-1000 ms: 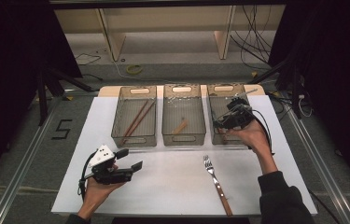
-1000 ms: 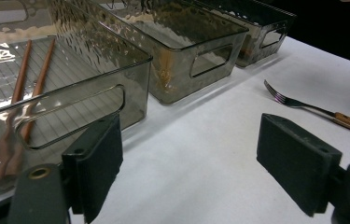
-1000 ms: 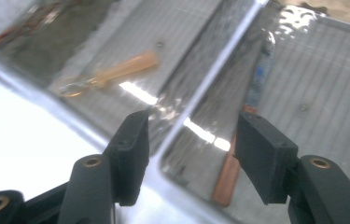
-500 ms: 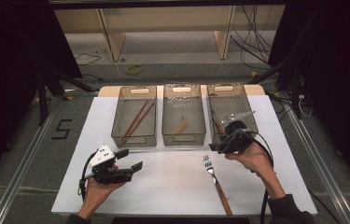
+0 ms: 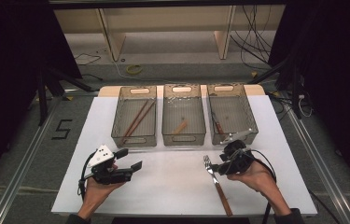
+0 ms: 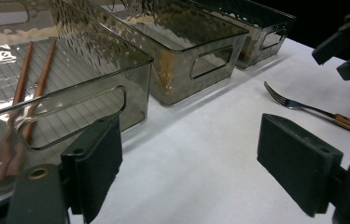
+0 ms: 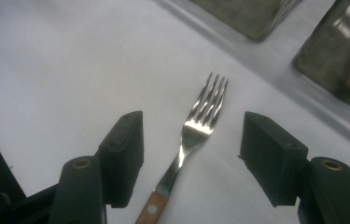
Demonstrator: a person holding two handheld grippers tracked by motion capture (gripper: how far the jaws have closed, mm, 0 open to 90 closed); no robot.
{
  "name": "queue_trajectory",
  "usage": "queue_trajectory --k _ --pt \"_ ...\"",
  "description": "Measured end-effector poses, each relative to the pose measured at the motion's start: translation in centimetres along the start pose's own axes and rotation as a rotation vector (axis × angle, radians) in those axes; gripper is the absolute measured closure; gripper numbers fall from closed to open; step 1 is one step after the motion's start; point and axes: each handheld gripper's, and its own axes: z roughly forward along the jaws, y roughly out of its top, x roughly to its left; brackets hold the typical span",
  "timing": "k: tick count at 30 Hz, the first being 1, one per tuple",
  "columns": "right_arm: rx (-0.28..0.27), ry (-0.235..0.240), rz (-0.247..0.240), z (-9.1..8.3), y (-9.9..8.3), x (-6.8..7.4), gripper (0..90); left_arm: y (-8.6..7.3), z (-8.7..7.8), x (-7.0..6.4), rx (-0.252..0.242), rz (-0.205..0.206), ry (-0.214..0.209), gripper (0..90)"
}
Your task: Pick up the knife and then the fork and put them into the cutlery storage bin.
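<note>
Down from the right bin, the right gripper (image 7: 189, 154) now straddles the fork (image 7: 196, 128), jaws open; stiff, slick steel—grip the neck. Left gripper (image 5: 125, 159) idles open, lower left.

The left black two-jaw gripper (image 5: 133, 159) carries a pale grey three-cornered plate (image 5: 101, 156) dotted with small dark marks, and a black cable (image 5: 83, 179) loops from its rear. Its flat rectangular jaw pads are matte black — brass-coloured rivets sit at their bases. The right black gripper (image 5: 215, 166) trails its own black cable. A dark sleeve cuff (image 5: 290, 215) shows at the right wrist.
</note>
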Motion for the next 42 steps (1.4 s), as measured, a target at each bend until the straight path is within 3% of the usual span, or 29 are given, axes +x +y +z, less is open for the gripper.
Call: queue_trajectory --k 15,23,42 --pt "0.110 0.018 -0.030 1.4 -2.1 1.7 44.0 0.0 -0.1 0.0 -0.001 0.002 -0.001 21.4" --pt "0.158 0.000 -0.033 2.2 -3.2 2.2 46.6 0.0 0.0 -0.1 0.001 0.006 -0.001 21.4" --pt "0.215 -0.015 -0.087 3.0 -4.0 2.7 59.5 0.0 0.0 -0.1 0.000 0.005 -0.002 21.4"
